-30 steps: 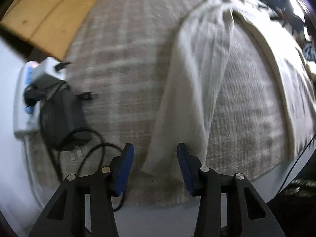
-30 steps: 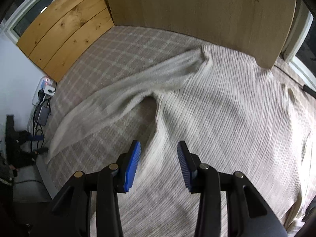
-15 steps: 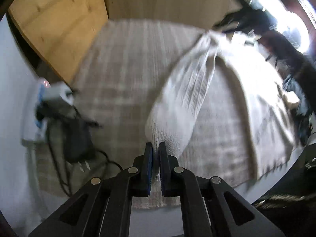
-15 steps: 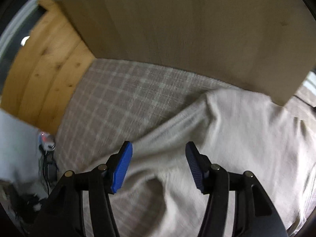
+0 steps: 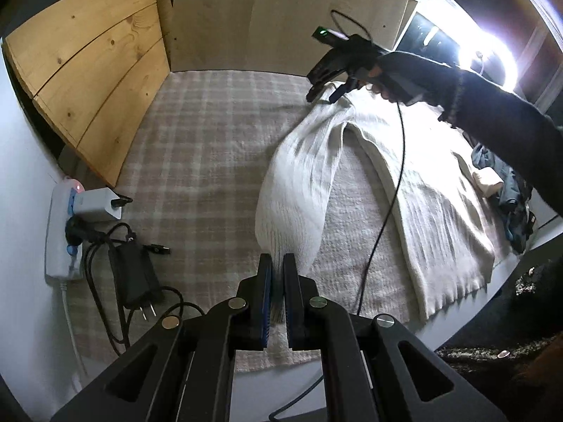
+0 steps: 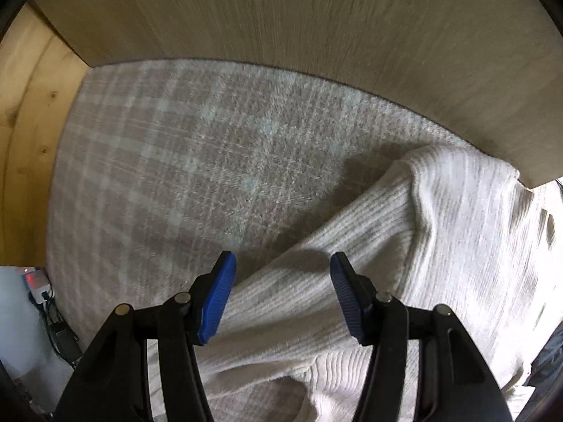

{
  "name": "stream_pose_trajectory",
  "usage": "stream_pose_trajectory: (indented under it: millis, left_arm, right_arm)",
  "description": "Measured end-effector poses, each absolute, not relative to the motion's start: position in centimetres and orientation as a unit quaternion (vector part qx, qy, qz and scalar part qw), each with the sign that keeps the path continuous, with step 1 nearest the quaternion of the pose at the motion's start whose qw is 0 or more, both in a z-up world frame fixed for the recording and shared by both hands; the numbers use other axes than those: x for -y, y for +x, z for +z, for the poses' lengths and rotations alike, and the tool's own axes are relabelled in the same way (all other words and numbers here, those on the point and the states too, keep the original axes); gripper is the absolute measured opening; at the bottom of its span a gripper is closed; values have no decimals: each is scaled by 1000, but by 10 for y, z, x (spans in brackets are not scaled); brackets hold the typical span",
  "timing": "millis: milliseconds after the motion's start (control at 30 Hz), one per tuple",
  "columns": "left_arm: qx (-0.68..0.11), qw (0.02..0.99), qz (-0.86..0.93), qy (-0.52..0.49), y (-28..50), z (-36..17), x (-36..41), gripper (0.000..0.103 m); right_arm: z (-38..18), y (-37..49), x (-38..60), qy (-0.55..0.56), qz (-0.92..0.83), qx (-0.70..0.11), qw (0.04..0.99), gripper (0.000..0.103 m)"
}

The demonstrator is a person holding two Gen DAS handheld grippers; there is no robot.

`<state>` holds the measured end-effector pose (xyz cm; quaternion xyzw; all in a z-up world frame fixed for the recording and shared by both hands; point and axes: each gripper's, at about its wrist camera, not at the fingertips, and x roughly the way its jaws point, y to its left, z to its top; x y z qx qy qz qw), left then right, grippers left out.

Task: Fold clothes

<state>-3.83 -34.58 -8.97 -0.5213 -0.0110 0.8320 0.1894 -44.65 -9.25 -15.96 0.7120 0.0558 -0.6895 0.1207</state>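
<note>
Left wrist view: the left gripper (image 5: 277, 281) is clamped on the cuff of the sleeve (image 5: 299, 183) of a cream knit sweater (image 5: 422, 190). The sweater lies spread on a checked blanket (image 5: 204, 147), and the sleeve rises off the blanket toward the blue pads. A power strip (image 5: 61, 225) and charger cables (image 5: 130, 274) lie near the blanket's left edge, well apart from the sleeve. The person's right arm reaches across from the right, with the right gripper (image 5: 325, 88) poised at the shoulder seam near the wooden headboard (image 5: 281, 17).

Right wrist view: the right gripper (image 6: 281, 293) is spread wide, holding nothing, and hovers just above the upper sleeve where it meets the sweater body (image 6: 475, 232). Whether a pad touches the knit cannot be told.

Judgement on the step: a sleeve fold looks to be starting. To do it well, the right gripper should pin or pinch at the shoulder seam as a hinge. The left should carry the cuff across the body with light tension, keeping the knit flat and unstretched.
</note>
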Motion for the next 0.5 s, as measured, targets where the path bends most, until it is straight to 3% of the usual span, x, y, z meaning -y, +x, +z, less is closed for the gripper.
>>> stream_pose_trajectory:
  millis: [200,233,300,333,500]
  left_arm:
    - [6,208,832,-513,-31,-83,336,5]
    - [5,210,833,-512,-30,-82,334,5]
    - [3,213,834,-509,-27,-81,329,5]
    - [2,213,835,-508,-26,-81,326,5]
    - [-10,220,836,-503,-12,-76,298,5]
  right_arm:
    - [-164,-438,111,696,-698,-123,115,52]
    - [-163,-435,112,690,-702,-133,118,49]
    - [-159,-435,110,681,-709,-140,117,12]
    - [-157,-436,104,680,-712,-129,119,6]
    - [-143,-441,66,682,-714,-47,153,5]
